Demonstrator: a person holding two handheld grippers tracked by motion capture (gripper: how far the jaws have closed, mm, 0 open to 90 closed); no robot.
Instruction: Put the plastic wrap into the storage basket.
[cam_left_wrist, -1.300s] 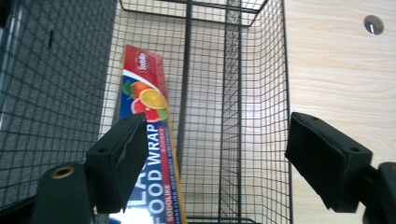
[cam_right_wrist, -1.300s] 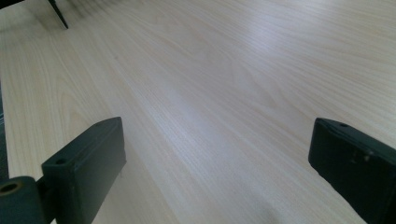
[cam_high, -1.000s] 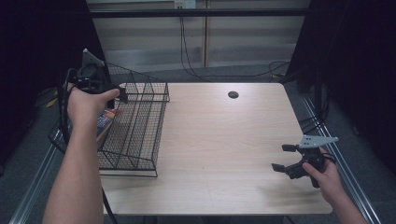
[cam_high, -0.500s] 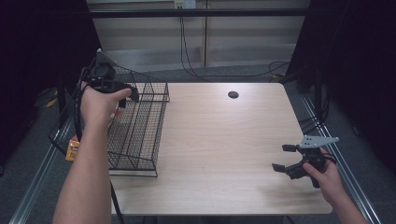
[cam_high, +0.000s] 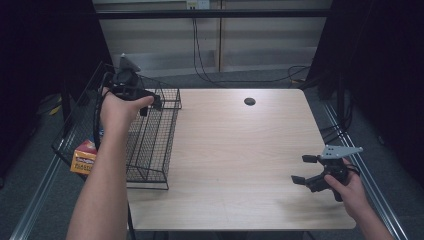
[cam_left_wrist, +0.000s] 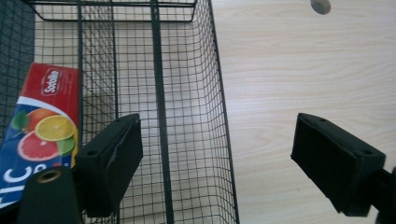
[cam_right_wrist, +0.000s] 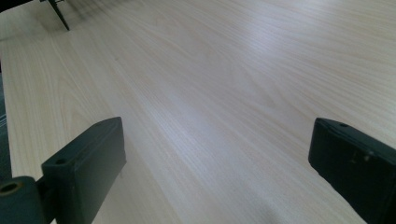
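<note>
Arms: bare forearms, no sleeves.
Left gripper: black body, black cable, grey three-cornered plate on top.
Right gripper: black, grey plate.
Fingers: black rectangular blocks, small screw holes.

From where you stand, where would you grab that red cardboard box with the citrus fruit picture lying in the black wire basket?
Probably across its narrow width, coming straight down from above. The red cardboard box lies flat and long in the black wire basket, whose mesh walls block any sideways reach. The left gripper hovers above with open fingers.
</note>
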